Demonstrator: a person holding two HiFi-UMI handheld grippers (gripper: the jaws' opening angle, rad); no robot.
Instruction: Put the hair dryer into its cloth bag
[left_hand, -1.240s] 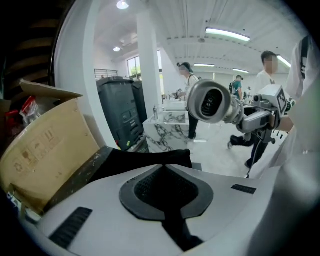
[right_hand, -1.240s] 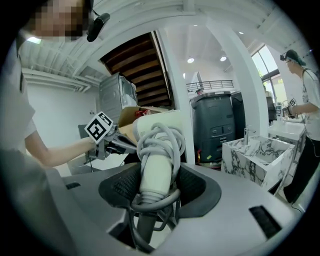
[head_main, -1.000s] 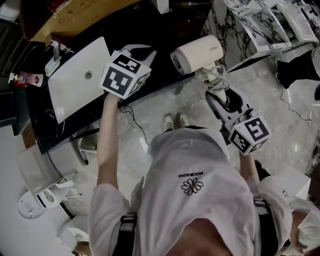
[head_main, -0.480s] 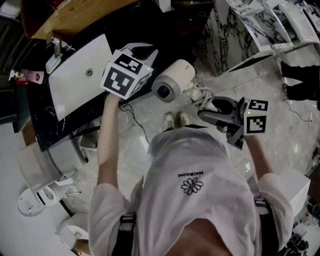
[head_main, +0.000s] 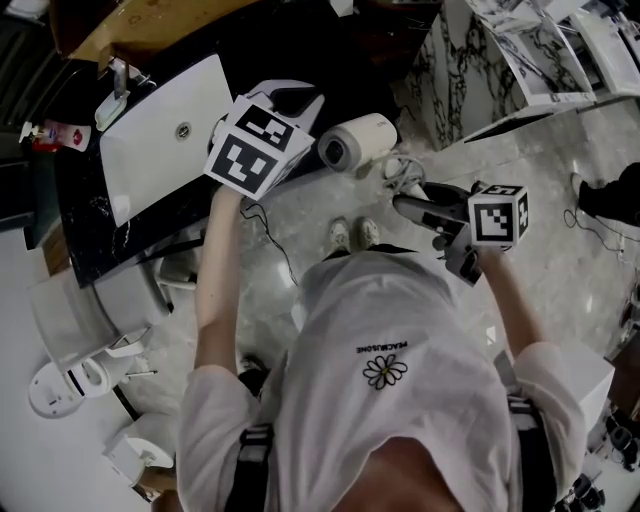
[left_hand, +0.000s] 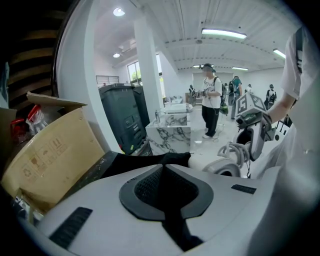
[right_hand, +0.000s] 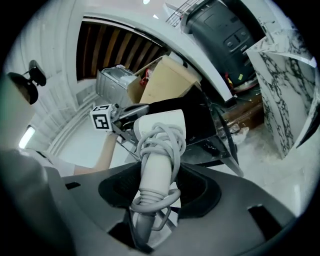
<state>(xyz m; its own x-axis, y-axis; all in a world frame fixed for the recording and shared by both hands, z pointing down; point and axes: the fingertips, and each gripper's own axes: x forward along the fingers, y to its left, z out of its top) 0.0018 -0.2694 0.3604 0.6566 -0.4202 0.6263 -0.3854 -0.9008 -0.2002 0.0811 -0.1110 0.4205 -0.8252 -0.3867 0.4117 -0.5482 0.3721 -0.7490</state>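
**Head view with both gripper views.** Your left tool (head_main: 288, 100) is closed on a fold of the black bag (left_hand: 145, 161), held up at the front edge of the dark worktop (head_main: 95, 250). In the left gripper view the cloth runs out between the shut jaws. Your right tool (head_main: 410, 205) is clamped on the handle of the dryer (head_main: 357, 142). The coiled cord (right_hand: 161, 136) is wound round that handle just ahead of the jaws. The dryer is in the air, its barrel pointing toward the left tool and near it. As far as the views show, it is not touching the bag. Whether the bag's mouth stands open cannot be told, since the cloth is black against a black worktop.

**Risks, as judged from here.**
- (a) With only one edge pinched, the mouth may hang flat. The barrel would then push the cloth away rather than enter.
- (b) The cord loops stand proud of the handle. They could catch on the hem, or slip loose and trail outside the bag.
- (c) Your grip appears low on the handle, so the heavy barrel may swing in the jaws if it meets resistance.
- (d) A hard push could drag the cloth out of the left tool.
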